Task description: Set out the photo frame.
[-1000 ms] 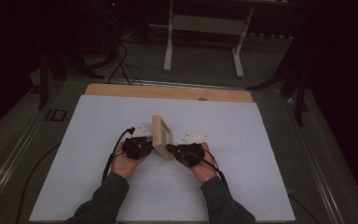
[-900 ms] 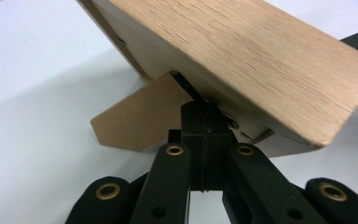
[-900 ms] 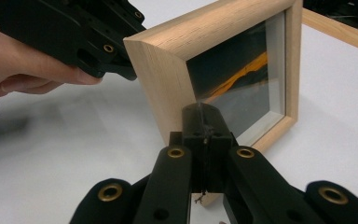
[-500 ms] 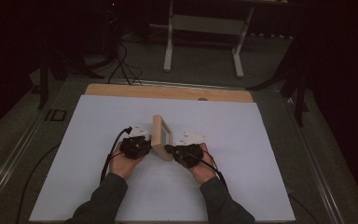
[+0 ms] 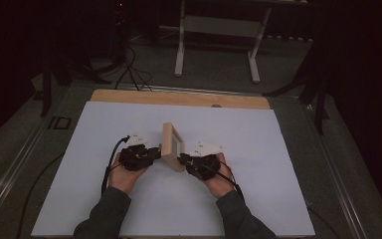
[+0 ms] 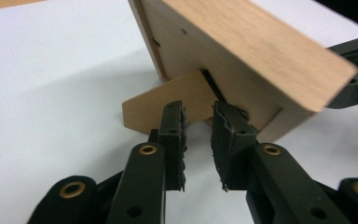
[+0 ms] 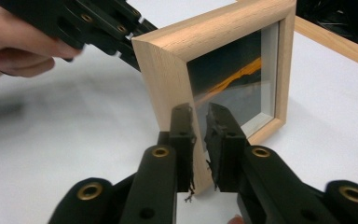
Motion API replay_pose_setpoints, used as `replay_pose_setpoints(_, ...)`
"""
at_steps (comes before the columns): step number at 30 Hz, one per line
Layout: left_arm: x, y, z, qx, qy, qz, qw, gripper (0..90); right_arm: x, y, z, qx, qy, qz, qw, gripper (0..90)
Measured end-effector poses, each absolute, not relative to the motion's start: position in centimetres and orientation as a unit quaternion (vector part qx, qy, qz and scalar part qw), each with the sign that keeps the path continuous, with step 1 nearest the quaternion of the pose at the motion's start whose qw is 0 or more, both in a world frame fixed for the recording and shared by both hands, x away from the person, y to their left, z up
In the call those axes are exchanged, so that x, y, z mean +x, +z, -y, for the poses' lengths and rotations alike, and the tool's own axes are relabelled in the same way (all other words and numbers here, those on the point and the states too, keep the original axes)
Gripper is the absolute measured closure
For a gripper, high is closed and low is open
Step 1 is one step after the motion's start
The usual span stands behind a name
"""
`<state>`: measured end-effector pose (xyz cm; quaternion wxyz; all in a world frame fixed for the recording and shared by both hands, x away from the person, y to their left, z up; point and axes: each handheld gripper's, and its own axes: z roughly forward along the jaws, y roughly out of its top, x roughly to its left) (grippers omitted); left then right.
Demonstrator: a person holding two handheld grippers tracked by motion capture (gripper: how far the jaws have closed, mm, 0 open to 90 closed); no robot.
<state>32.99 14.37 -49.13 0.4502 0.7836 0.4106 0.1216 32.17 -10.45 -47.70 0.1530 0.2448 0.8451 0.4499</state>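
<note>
A light wooden picture frame (image 5: 171,147) stands upright on the white sheet, propped by a thin wooden stand leg (image 6: 154,109) at its back. My left gripper (image 5: 155,153) is behind the frame (image 6: 242,51). Its jaws (image 6: 198,116) have just been opening and now stand apart at the stand leg, with the pads pressing on nothing. My right gripper (image 5: 183,160) is at the frame's near front corner (image 7: 168,70). Its jaws (image 7: 199,116) have just been opening too. A narrow gap shows between its pads at the side rail.
The white sheet (image 5: 258,149) covers the table, with a wooden board edge (image 5: 179,98) along its far side. Beyond the table stand white metal legs (image 5: 216,30) and loose cables (image 5: 124,64). A hand (image 7: 9,51) and the left gripper (image 7: 98,23) show behind the frame.
My left gripper has drawn back slightly from the frame's back. The frame stands where it was, and my right hand has kept still.
</note>
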Motion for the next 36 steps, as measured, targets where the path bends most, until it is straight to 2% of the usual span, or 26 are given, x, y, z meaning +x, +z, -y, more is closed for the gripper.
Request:
replay_pose_setpoints(7,32.5,-48.9,-14.4,0.786,0.130,-0.411,0.444,67.8,31.8,-47.4,10.7,0.242,0.446,-0.847,0.156,72.4)
replay_pose_setpoints(12,32.2,-48.6,-15.1,0.779,0.127,-0.417,0.451,67.4,31.7,-47.5,11.3,0.247,0.442,-0.848,0.158,71.0)
replay_pose_setpoints(36,30.4,-46.9,-16.3,0.765,0.111,-0.406,0.488,53.0,31.6,-47.8,13.8,0.279,0.443,-0.838,0.152,59.3)
